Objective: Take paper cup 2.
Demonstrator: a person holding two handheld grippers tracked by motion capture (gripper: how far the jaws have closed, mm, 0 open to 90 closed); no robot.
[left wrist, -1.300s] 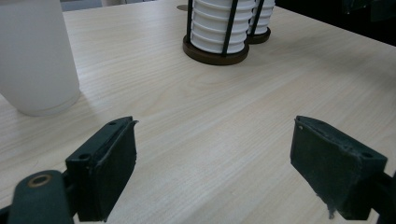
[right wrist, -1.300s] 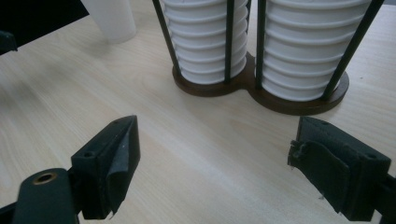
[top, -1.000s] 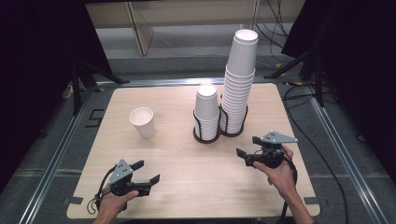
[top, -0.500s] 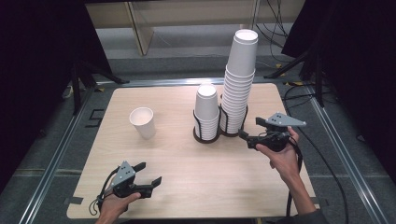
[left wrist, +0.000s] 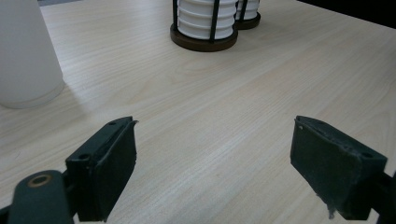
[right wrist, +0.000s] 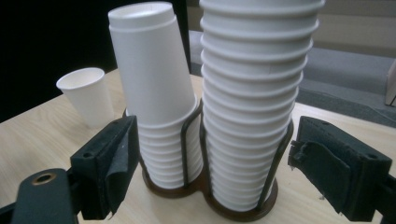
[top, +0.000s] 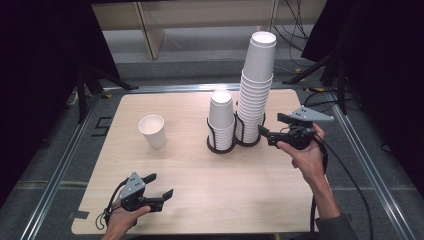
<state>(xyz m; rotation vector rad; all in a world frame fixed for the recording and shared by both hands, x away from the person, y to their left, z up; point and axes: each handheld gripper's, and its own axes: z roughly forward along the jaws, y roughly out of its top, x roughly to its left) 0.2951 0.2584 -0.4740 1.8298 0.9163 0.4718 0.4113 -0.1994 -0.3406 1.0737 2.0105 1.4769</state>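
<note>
**Right gripper view: jaws lining up on the tall cup stack**

Right gripper view is showing the tall stack of cups [right wrist: 254,93] standing upside down in a dark wire holder [right wrist: 210,200], just beside a shorter stack [right wrist: 154,93] in the twin ring of the same holder. From the high view, the tall stack [top: 257,85] is sitting toward the far right of the wooden table [top: 200,180], touching the shorter stack's side or nearly so.

These are thin paper cups, so they are likely handling light, a little slippery and easy to crush; nested ones may be sticking together. Taking hold looks best on the top cup's side wall, above the rim of the cup beneath it, with gentle pressure only.

Hovering just right of the holder, the right gripper [top: 265,134] is pointing at the tall stack with its jaws standing wide and nothing between them. A single upright cup [top: 152,131] is standing well apart on the left. Down at the near edge, the left gripper [top: 160,189] is resting low with jaws spread and empty.
</note>
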